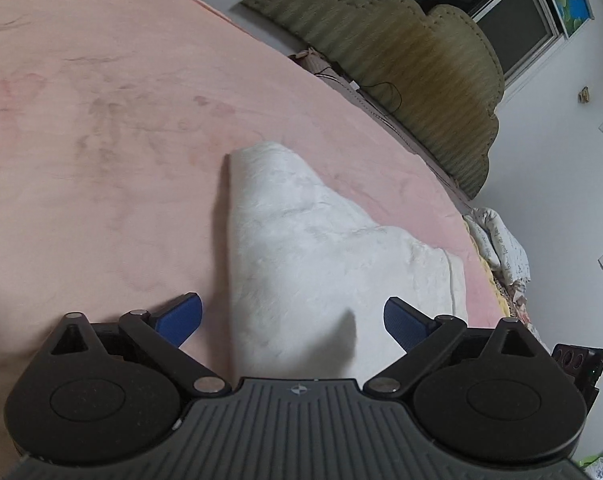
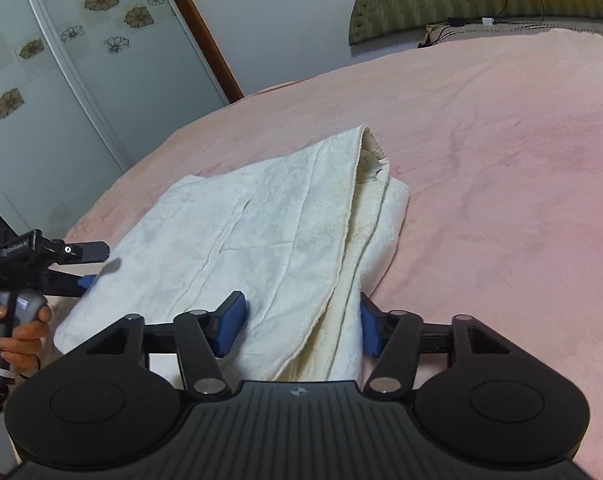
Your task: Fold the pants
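While both grippers gape, left gripper [image 1: 292,320] and right gripper [image 2: 301,326] seemingly straddle folded pants [image 2: 261,232].

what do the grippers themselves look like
Each hand-held gripper is black: the left and right have blue ribbed pads, linkage arms with silver pivots, two round discs, and a grooved grey plate bearing a small star logo. A bare hand grips a grey handle.
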Demonstrator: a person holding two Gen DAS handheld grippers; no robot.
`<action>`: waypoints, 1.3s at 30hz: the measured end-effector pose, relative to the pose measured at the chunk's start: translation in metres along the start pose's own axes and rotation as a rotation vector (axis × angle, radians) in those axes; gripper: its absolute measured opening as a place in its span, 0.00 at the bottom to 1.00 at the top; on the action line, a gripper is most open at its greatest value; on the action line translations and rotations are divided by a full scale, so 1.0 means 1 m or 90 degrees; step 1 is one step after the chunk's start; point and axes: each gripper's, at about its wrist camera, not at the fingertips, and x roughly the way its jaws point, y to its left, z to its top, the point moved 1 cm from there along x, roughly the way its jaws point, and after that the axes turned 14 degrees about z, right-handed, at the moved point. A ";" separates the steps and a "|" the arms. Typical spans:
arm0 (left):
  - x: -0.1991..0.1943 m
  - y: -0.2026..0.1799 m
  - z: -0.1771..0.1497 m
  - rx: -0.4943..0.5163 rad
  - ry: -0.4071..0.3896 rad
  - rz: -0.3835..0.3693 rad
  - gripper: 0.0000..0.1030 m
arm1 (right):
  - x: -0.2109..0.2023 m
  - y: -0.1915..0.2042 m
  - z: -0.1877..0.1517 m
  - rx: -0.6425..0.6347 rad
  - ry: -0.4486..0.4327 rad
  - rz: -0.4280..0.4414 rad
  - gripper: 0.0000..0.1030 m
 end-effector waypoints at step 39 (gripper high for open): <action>-0.065 0.007 0.003 0.218 -0.215 0.381 0.55 | 0.068 0.092 0.040 -0.218 -0.074 -0.123 0.49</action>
